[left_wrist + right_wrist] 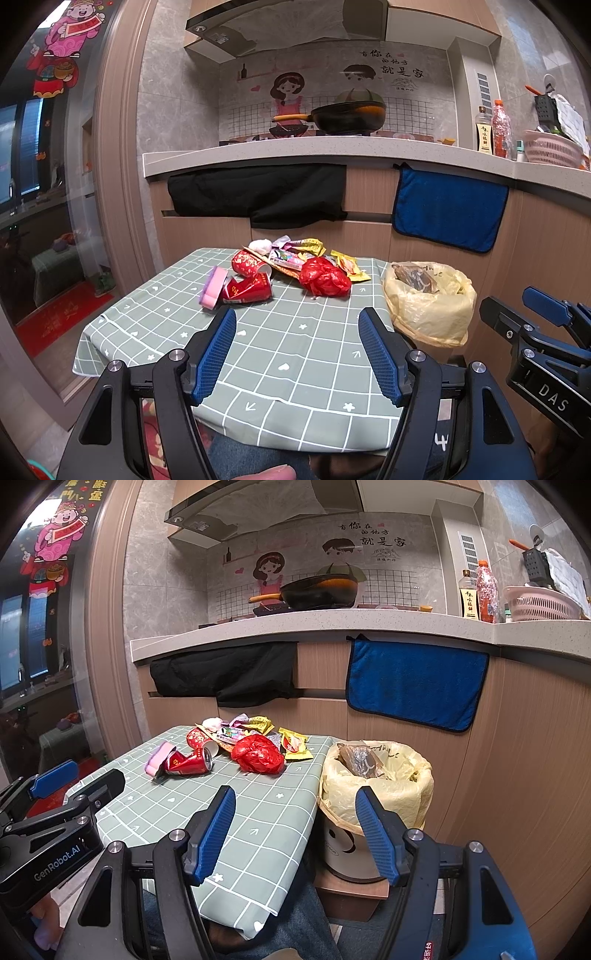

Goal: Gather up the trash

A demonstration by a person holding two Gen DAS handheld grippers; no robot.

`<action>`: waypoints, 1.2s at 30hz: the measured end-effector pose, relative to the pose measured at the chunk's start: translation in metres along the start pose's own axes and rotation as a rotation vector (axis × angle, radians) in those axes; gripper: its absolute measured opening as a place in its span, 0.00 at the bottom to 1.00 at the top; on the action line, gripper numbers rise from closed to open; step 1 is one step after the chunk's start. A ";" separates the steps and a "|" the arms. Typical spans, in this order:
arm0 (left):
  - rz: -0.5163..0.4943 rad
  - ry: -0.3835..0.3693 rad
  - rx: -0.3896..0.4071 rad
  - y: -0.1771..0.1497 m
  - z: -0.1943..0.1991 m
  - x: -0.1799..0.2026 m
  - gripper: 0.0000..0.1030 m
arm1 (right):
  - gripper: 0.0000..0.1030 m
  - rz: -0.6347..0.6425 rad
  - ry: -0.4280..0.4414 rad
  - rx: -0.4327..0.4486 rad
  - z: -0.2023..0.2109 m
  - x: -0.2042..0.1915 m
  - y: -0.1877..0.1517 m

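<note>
A heap of trash lies at the far end of the small table point(288, 354): a crushed red can point(249, 290) point(188, 763), a red paper cup point(248, 263), a pink lidded tub point(213, 282), a crumpled red plastic bag point(325, 277) point(260, 754) and several snack wrappers point(301, 251) point(293, 744). Right of the table stands a bin lined with a yellow bag point(432, 301) point(380, 779), some waste inside. My left gripper point(297, 352) hangs open over the near table. My right gripper point(295, 830) is open too, over the table's right edge and the bin. Neither holds anything.
A kitchen counter point(332, 149) runs behind, with a black cloth point(258, 194) and a blue towel point(448, 206) hanging from it. A wok point(343, 116), bottles point(493, 129) and a pink basket point(552, 147) sit on top. A glass door is at left.
</note>
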State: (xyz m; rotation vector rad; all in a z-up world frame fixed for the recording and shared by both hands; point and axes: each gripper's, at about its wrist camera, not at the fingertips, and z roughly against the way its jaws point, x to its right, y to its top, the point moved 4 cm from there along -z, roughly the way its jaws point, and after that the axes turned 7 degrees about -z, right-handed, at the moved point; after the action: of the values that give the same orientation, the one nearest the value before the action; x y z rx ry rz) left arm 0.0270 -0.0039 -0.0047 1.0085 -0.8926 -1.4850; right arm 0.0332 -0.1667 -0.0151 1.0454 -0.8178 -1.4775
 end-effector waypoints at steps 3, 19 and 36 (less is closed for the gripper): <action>0.000 0.001 0.002 0.000 0.000 0.000 0.67 | 0.63 0.000 0.000 0.002 0.000 0.000 0.000; 0.004 0.003 -0.019 -0.004 -0.003 -0.003 0.67 | 0.63 -0.003 0.008 0.000 -0.001 -0.002 -0.004; 0.064 0.019 -0.053 0.017 -0.089 -0.076 0.67 | 0.63 0.030 0.089 -0.032 -0.077 -0.013 0.023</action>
State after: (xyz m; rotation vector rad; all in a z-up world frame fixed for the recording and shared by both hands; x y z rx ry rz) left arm 0.1205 0.0674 -0.0112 0.9459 -0.8601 -1.4353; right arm 0.1136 -0.1541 -0.0205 1.0636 -0.7412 -1.4046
